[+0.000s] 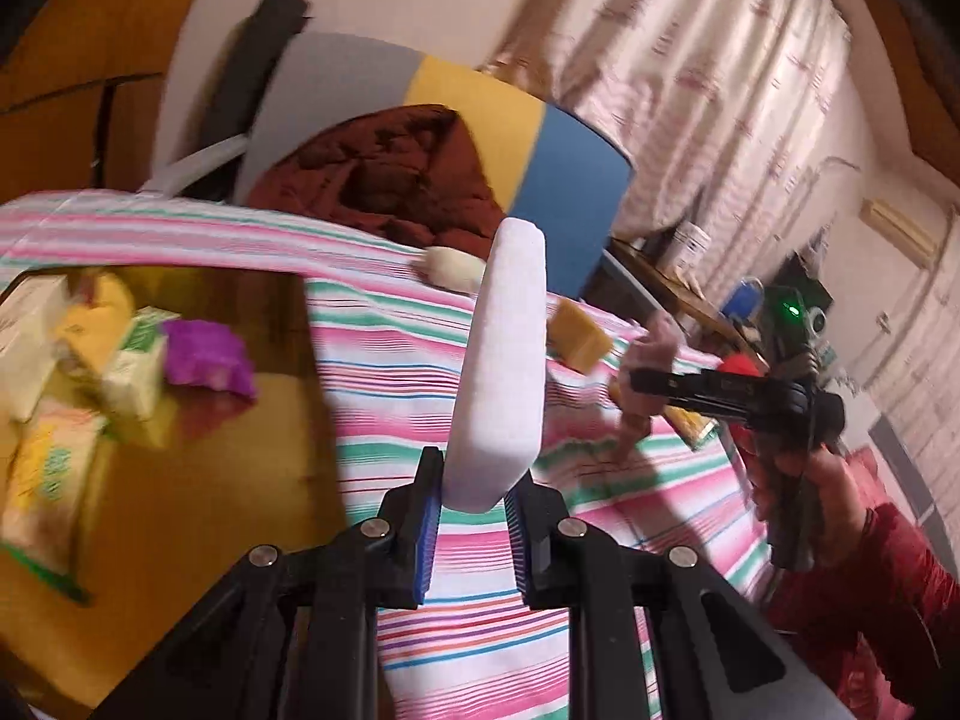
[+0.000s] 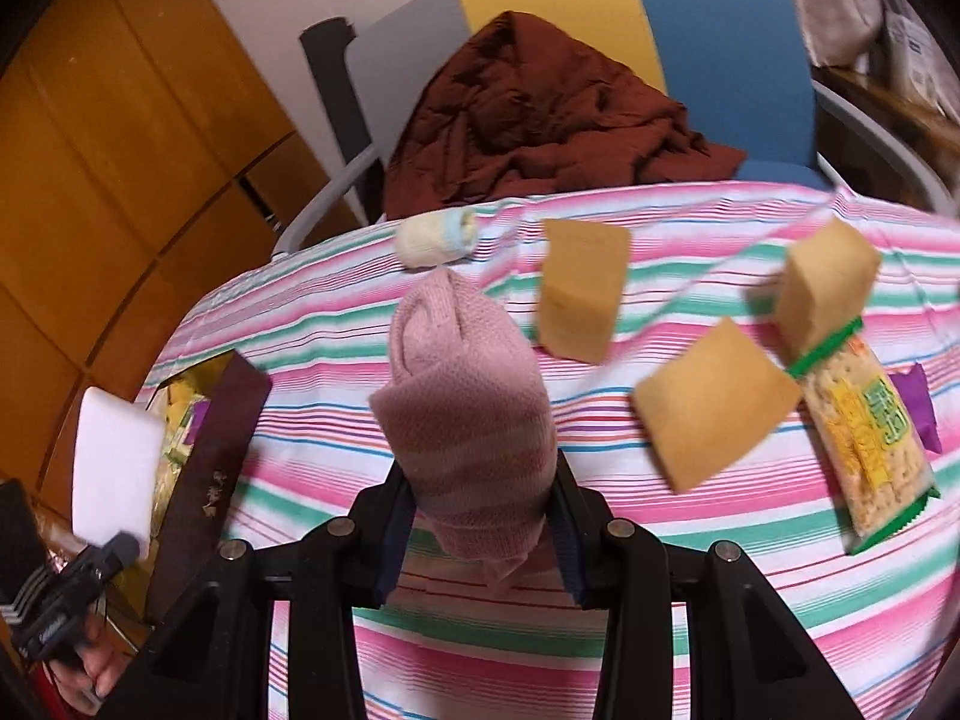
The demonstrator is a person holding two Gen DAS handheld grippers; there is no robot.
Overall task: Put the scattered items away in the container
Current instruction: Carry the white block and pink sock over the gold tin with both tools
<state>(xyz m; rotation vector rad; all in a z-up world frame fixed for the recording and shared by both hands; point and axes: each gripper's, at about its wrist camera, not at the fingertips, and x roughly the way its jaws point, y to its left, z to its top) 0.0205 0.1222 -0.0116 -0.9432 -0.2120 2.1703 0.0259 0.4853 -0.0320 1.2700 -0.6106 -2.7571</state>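
My left gripper (image 1: 474, 504) is shut on a white foam sponge (image 1: 504, 360) and holds it upright above the striped tablecloth, just right of the open box (image 1: 180, 468). The box holds snack packets and a purple packet (image 1: 207, 360). My right gripper (image 2: 480, 516) is shut on a rolled pink sock (image 2: 468, 408) above the cloth. On the cloth lie three tan sponges (image 2: 579, 291) (image 2: 714, 405) (image 2: 825, 282), a cracker packet (image 2: 864, 438), a purple packet (image 2: 918, 414) and a rolled pale sock (image 2: 435, 237). The right wrist view shows the white sponge (image 2: 114, 468) over the box's dark wall (image 2: 210, 468).
A chair with a grey, yellow and blue back (image 2: 600, 12) stands behind the table with a crumpled brown cloth (image 2: 540, 120) on its seat. A wooden cabinet (image 2: 120, 150) is at the left. Curtains (image 1: 690, 60) and a cluttered side table (image 1: 690, 276) are at the right.
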